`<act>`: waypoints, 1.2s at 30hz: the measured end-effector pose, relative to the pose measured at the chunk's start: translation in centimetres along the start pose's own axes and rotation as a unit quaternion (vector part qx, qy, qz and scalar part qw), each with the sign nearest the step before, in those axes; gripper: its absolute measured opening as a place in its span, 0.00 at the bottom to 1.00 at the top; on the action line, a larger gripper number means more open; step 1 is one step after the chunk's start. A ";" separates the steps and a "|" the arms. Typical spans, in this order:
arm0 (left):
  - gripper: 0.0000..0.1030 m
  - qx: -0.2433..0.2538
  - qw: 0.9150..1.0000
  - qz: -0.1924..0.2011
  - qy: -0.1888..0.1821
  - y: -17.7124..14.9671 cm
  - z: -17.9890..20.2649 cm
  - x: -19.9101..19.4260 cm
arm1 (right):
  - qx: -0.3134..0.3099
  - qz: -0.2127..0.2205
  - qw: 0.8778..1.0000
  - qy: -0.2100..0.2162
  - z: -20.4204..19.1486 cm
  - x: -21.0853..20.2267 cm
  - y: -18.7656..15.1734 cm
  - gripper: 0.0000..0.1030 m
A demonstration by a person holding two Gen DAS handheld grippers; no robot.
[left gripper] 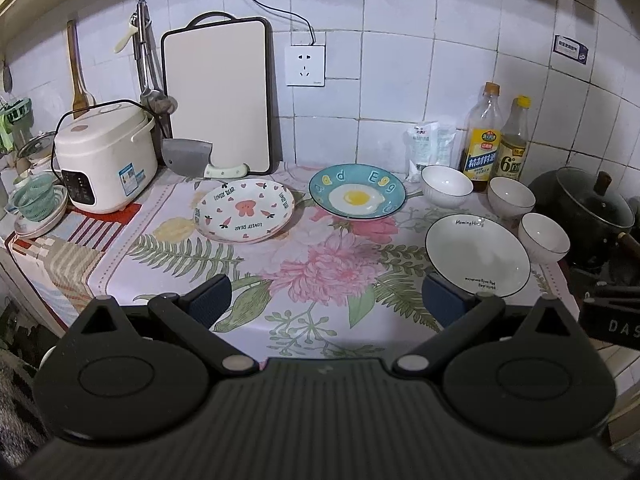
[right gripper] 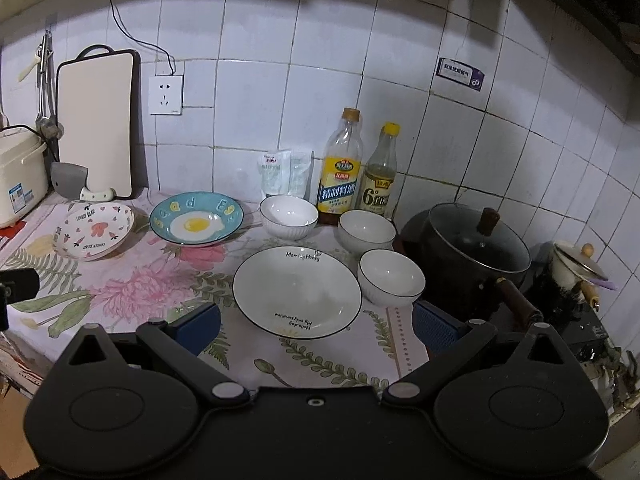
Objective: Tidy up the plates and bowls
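Both your grippers, left (left gripper: 326, 300) and right (right gripper: 316, 326), hover with jaws spread wide and empty above the floral-clothed surface (left gripper: 248, 264). The white black-rimmed plate (right gripper: 297, 292) lies near right, three white ceramic bowls (right gripper: 289, 216) beside it; the pink-patterned plate (left gripper: 244, 210) and blue fried-egg plate (left gripper: 357, 197) sit farther left.

A table (right gripper: 132, 280) draped in a floral-print cloth carries the white black-rimmed plate (right gripper: 297, 292). Left of it sit the blue fried-egg plate (right gripper: 196, 218) and the white heart-patterned plate (right gripper: 94, 230); three white bowls (right gripper: 289, 211) (right gripper: 367, 232) (right gripper: 391, 277) curve behind and right of it.
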State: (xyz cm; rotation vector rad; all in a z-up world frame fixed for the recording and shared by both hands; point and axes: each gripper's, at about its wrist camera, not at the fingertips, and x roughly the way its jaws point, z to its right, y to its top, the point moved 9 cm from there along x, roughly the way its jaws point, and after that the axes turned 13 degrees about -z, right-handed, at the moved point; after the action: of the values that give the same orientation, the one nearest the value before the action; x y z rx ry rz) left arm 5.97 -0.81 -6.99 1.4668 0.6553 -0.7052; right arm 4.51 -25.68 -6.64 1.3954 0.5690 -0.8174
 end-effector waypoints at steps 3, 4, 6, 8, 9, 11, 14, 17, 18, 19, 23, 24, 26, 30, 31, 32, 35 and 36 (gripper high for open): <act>1.00 -0.004 1.000 -0.007 -0.003 -0.1 0.0 0.1 | -0.003 -0.005 1.000 0.000 -0.1 0.2 -0.1 1.00; 1.00 -0.004 1.000 -0.008 -0.004 -0.2 0.0 0.2 | -0.004 -0.005 1.000 0.000 -0.1 0.2 -0.1 1.00; 1.00 -0.003 1.000 -0.008 -0.004 -0.1 0.0 0.2 | -0.004 -0.006 1.000 0.000 -0.1 0.3 -0.1 1.00; 1.00 -0.004 1.000 -0.008 -0.004 -0.2 0.0 0.2 | -0.004 -0.007 1.000 0.001 0.0 0.3 -0.1 1.00; 1.00 -0.004 1.000 -0.009 -0.004 -0.2 0.0 0.2 | -0.004 -0.007 1.000 0.001 -0.1 0.3 -0.1 1.00; 1.00 -0.005 1.000 -0.010 -0.004 -0.2 0.0 0.2 | -0.004 -0.007 1.000 0.001 -0.1 0.3 -0.1 1.00; 1.00 -0.008 1.000 -0.011 -0.005 -0.2 0.0 0.2 | -0.004 -0.006 1.000 0.000 -0.1 0.3 0.0 1.00; 1.00 -0.010 1.000 -0.018 -0.009 -0.3 0.0 0.3 | -0.003 -0.007 1.000 0.002 -0.1 0.3 -0.1 1.00; 1.00 -0.011 1.000 -0.019 -0.010 -0.3 0.0 0.4 | -0.003 -0.008 1.000 0.003 -0.2 0.4 -0.1 1.00; 1.00 -0.012 1.000 -0.019 -0.010 -0.2 0.0 0.4 | -0.004 -0.008 1.000 0.003 -0.2 0.5 -0.1 1.00; 1.00 -0.008 1.000 -0.021 -0.010 0.0 0.3 0.5 | -0.005 -0.009 1.000 0.001 0.0 1.0 0.1 1.00; 1.00 -0.006 1.000 -0.022 -0.011 0.1 0.4 0.5 | -0.005 -0.011 1.000 0.000 0.0 1.3 0.1 1.00; 1.00 0.000 1.000 -0.026 -0.013 0.4 0.9 0.7 | -0.003 -0.014 1.000 0.000 0.2 1.8 0.3 1.00; 1.00 0.006 0.999 -0.015 -0.038 2.0 2.1 0.7 | 0.004 0.005 1.000 0.018 0.7 2.4 1.1 1.00; 1.00 0.003 0.999 -0.010 -0.046 2.5 2.4 0.7 | 0.005 0.015 1.000 0.027 0.9 2.6 1.4 1.00; 1.00 -0.001 0.999 -0.002 -0.051 3.2 2.7 1.0 | 0.007 0.030 0.999 0.039 1.0 2.7 1.7 1.00; 0.98 0.002 0.999 0.009 -0.050 5.1 3.5 2.6 | -0.014 0.102 0.990 0.092 1.4 3.0 2.5 1.00; 0.97 0.004 0.999 0.009 -0.053 5.6 3.9 3.5 | -0.019 0.122 0.987 0.107 1.7 3.3 2.7 1.00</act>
State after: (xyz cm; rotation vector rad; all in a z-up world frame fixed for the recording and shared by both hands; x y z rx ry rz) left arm 12.35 -4.84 -6.02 1.4310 0.5579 -0.7672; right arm 8.42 -27.98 -7.33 1.4929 0.5610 -0.4628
